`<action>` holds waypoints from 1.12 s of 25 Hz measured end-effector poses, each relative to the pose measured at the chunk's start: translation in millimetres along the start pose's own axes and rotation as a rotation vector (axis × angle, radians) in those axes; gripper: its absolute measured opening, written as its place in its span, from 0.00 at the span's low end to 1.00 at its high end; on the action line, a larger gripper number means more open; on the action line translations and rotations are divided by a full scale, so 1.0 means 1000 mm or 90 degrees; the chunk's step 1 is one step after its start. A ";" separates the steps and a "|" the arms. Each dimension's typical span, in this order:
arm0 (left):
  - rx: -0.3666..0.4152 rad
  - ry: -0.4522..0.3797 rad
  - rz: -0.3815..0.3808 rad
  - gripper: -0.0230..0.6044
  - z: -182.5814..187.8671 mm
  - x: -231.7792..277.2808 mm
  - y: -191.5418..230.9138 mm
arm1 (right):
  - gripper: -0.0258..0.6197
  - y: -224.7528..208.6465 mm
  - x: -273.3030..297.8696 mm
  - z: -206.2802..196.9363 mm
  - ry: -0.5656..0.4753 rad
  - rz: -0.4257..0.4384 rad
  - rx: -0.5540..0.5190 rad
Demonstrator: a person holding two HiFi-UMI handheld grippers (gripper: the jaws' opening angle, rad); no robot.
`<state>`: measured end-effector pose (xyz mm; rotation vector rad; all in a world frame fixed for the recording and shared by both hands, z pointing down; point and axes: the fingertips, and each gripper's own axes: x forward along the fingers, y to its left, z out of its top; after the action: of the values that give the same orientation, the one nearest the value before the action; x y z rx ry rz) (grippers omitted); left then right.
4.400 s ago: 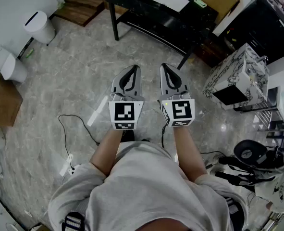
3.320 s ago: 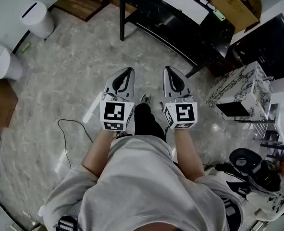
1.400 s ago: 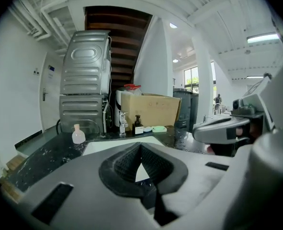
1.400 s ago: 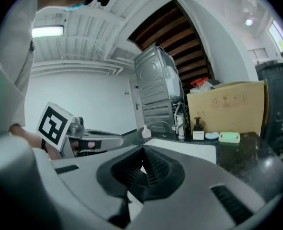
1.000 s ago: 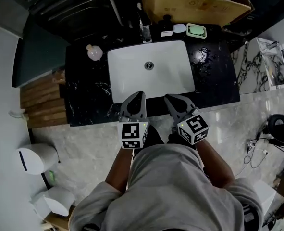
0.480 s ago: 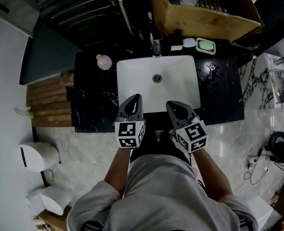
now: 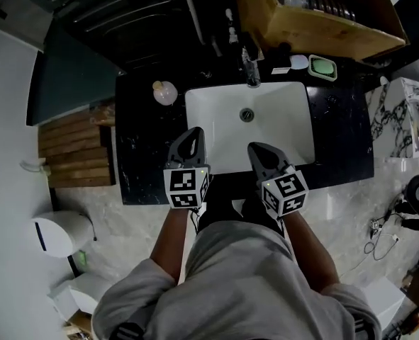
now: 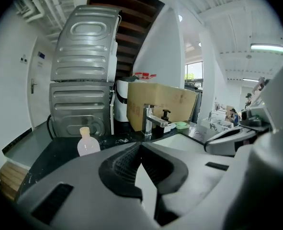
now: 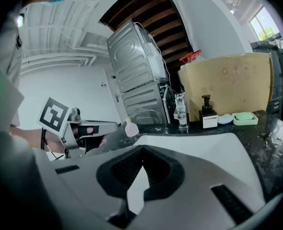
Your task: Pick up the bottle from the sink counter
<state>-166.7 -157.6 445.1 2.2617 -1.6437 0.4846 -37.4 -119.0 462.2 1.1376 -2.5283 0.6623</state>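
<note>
A small clear bottle point(image 7: 164, 92) with a pale cap stands upright on the black counter point(image 7: 142, 158), to the left of the white sink basin point(image 7: 280, 137). It also shows in the left gripper view, bottle point(image 8: 87, 143), and far off in the right gripper view, bottle point(image 9: 130, 127). My left gripper point(image 7: 193, 133) hovers over the counter's front edge, short of the bottle and to its right, shut and empty. The right gripper point(image 7: 255, 149) is beside it over the basin's front rim, also shut with nothing in it.
A faucet point(image 7: 252, 71), a soap dispenser point(image 9: 208, 115) and a green soap dish point(image 7: 322, 67) line the back of the counter. Behind them are a cardboard box point(image 7: 315, 20) and stacked grey machines point(image 8: 84, 80). Wooden steps point(image 7: 78, 151) and a white bin point(image 7: 59, 234) sit left.
The person has walked from the open floor up to the sink counter. Over the last second the counter has drawn closer under the grippers. Both grippers stay shut, side by side.
</note>
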 end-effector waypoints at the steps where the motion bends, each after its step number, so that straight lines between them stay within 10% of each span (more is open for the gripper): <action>1: -0.003 0.002 -0.007 0.06 -0.001 0.004 0.007 | 0.05 0.002 0.010 0.001 0.001 -0.003 0.004; 15: 0.015 0.027 -0.080 0.06 -0.019 0.030 0.074 | 0.05 0.044 0.095 0.007 0.059 -0.026 -0.003; 28: 0.022 -0.104 -0.032 0.06 -0.011 0.051 0.140 | 0.05 0.056 0.110 0.037 0.019 -0.044 -0.042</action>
<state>-286.7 -238.3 483.5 2.4183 -1.6604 0.3249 -153.5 -174.8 462.1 1.1783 -2.4552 0.5705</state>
